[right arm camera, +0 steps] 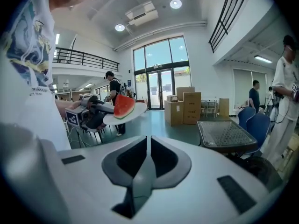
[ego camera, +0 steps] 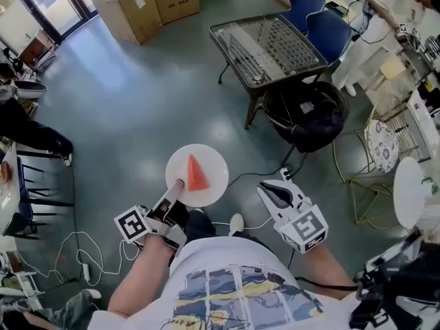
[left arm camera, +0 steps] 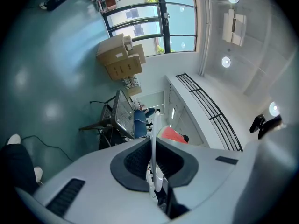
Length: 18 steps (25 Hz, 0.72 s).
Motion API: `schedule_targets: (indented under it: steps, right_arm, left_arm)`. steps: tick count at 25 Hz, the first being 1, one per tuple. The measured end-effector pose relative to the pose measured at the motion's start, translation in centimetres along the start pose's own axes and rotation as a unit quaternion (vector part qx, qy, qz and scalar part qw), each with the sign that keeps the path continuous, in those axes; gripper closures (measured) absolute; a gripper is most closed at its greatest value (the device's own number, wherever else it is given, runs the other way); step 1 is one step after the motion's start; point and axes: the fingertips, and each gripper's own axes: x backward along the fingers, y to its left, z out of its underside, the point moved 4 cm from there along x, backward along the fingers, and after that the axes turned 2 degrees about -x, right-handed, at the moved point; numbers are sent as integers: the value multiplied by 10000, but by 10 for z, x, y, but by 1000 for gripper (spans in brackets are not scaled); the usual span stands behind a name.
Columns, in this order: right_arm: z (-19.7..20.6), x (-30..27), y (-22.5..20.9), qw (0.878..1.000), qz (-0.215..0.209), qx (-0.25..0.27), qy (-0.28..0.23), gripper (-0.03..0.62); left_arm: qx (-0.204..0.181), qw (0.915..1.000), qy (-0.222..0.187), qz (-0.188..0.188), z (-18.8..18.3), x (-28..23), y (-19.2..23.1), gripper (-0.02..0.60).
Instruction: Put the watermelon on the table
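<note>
Red triangular watermelon wedge (ego camera: pixel 197 174) is lying on a round white plate (ego camera: pixel 216 159), which is hanging in the air over the grey-green floor (ego camera: pixel 124 102). The left gripper (ego camera: pixel 176 185) is holding the plate level, its jaws clamped on the near rim. The right gripper (ego camera: pixel 269 190) is hanging empty, jaws together. Carrying appears under way and setting down is not yet done. The dark-framed, mesh-topped counter (ego camera: pixel 275 40) is standing well apart ahead. Open floor is lying between, with a black round bag (ego camera: pixel 306 119) crowding the counter's right side.

No readable text in any view. Cardboard boxes (right arm camera: pixel 187 107) far ahead of the right gripper (right arm camera: pixel 148 146) jaws carry labels, print too small to read.
</note>
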Motion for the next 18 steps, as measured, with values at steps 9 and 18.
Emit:
schedule_targets:
  steps: [9, 18]
  right_arm:
    - [-15, -39, -47, 9994, 340, 86, -15, 570]
    - [-77, -146, -91, 9983, 580, 45, -22, 546]
  left_arm:
    - [73, 9998, 149, 57, -43, -56, 20, 555]
    - [-108, 9986, 483, 189, -161, -125, 31, 555]
